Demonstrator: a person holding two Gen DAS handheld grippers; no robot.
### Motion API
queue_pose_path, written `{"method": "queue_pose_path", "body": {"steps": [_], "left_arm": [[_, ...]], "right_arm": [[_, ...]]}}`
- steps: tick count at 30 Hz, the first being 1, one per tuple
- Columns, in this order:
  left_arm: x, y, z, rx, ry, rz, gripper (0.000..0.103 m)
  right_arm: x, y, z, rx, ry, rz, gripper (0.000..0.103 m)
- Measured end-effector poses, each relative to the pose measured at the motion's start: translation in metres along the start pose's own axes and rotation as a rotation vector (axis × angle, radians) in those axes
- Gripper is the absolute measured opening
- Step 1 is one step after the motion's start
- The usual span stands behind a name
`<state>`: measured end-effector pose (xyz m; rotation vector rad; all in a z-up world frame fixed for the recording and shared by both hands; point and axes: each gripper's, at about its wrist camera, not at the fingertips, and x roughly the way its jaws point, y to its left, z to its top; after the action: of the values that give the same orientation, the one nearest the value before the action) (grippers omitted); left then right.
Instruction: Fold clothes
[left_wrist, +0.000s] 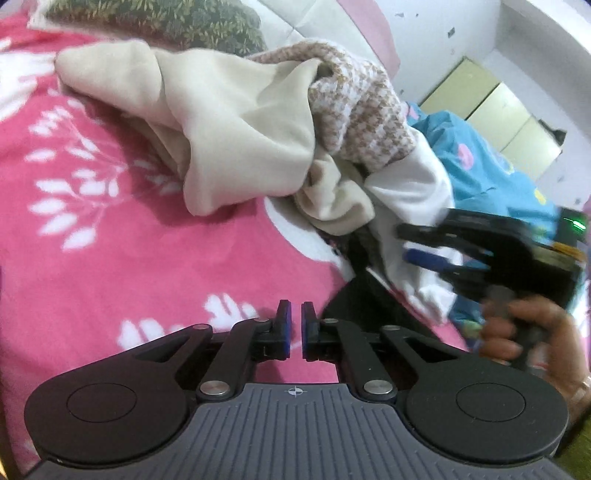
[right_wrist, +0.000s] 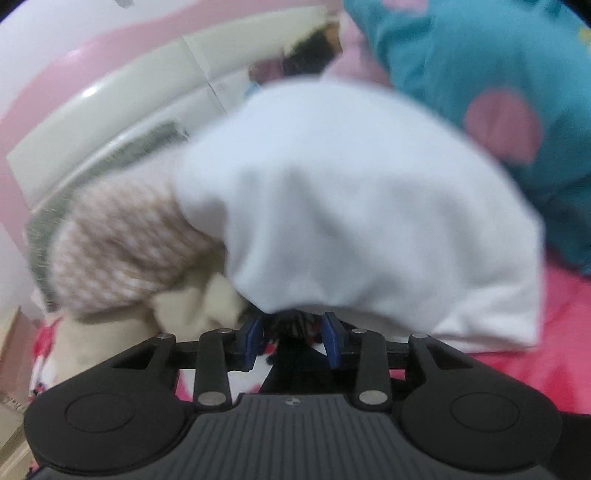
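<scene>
— So, where does your left claw (left_wrist: 294, 325) stand?

— Your left claw is closed, its blue pads nearly touching with nothing between them. It hovers over the pink blanket (left_wrist: 110, 240), and the heap of clothes lies ahead of it, well apart from the tips.

— What's in the heap?

— A beige garment (left_wrist: 236, 140) drapes over the near side, a brown-and-white knit (left_wrist: 365, 114) sits behind it, and a white garment (left_wrist: 410, 192) hangs down the right flank. A dark cloth (left_wrist: 373, 295) lies on the blanket just right of your left claw.

— And your right claw (right_wrist: 291, 339)?

— Your right claw stands part open, with no cloth pinched in the gap. From its own camera, which is blurred, the white garment (right_wrist: 351, 206) bulges just beyond the tips and the knit (right_wrist: 122, 251) sits to its left. From the left camera you see the right claw (left_wrist: 424, 251) beside the white garment, with your hand (left_wrist: 524, 332) on its grip.

— The surface and the room?

— You work on a bed with a pink blanket bearing white leaf prints. A leafy green pillow (left_wrist: 162, 22) sits at the far end, a blue spotted quilt (right_wrist: 498, 92) lies to the right, and a cream headboard (right_wrist: 110, 122) stands behind against a pale wall.
</scene>
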<state>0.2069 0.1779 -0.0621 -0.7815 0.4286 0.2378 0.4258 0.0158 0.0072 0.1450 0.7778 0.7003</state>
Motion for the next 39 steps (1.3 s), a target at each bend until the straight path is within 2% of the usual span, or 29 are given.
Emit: {"method": "queue_pose_path", "body": {"steps": [2, 3, 4, 6, 9, 12, 14, 15, 16, 18, 23, 28, 32, 35, 39], "left_arm": [[0.001, 0.000, 0.001, -0.020, 0.022, -0.035, 0.007], [0.004, -0.001, 0.000, -0.026, 0.039, -0.049, 0.013], [0.007, -0.004, 0.000, -0.025, 0.061, -0.056, 0.024], [0.013, -0.010, -0.001, -0.020, 0.099, -0.067, 0.034], [0.019, -0.019, 0.000, -0.002, 0.118, -0.070, 0.039], [0.026, -0.023, 0.000, 0.004, 0.128, -0.050, 0.038], [0.031, -0.024, 0.000, 0.015, 0.122, -0.030, 0.031], [0.032, -0.025, -0.001, 0.026, 0.115, -0.015, 0.022], [0.034, -0.026, -0.001, 0.039, 0.110, 0.001, 0.008], [0.035, -0.025, -0.001, 0.046, 0.109, 0.018, 0.004], [0.021, -0.024, 0.005, 0.084, 0.049, 0.062, 0.003], [0.027, -0.022, 0.002, 0.117, 0.066, 0.113, 0.003], [0.020, -0.030, 0.000, 0.149, 0.051, 0.157, 0.008], [0.002, -0.040, -0.002, 0.200, -0.019, 0.203, 0.009], [-0.022, -0.052, -0.006, 0.277, -0.108, 0.159, 0.011]], "right_arm": [[-0.036, -0.001, 0.001, 0.004, -0.018, 0.020, 0.037], [-0.055, -0.003, 0.000, 0.010, -0.027, 0.033, 0.037], [-0.075, -0.004, -0.001, 0.016, -0.035, 0.045, 0.037], [-0.111, -0.004, -0.011, 0.023, -0.031, 0.061, 0.037], [-0.148, -0.001, -0.030, 0.021, 0.002, 0.067, 0.037], [-0.157, 0.008, -0.066, -0.025, 0.061, 0.047, 0.036], [-0.156, 0.013, -0.094, -0.042, 0.073, 0.040, 0.035], [-0.155, 0.011, -0.107, -0.021, 0.074, 0.051, 0.035], [-0.155, 0.006, -0.119, 0.016, 0.069, 0.064, 0.034], [-0.152, -0.007, -0.137, 0.105, 0.051, 0.074, 0.032], [-0.150, -0.045, -0.157, 0.281, 0.018, 0.044, 0.031], [-0.144, -0.067, -0.168, 0.367, 0.015, 0.055, 0.026], [-0.145, -0.070, -0.171, 0.383, 0.008, 0.059, 0.026], [-0.144, -0.070, -0.170, 0.376, 0.012, 0.054, 0.026], [-0.147, -0.064, -0.160, 0.335, 0.018, 0.027, 0.028]]}}
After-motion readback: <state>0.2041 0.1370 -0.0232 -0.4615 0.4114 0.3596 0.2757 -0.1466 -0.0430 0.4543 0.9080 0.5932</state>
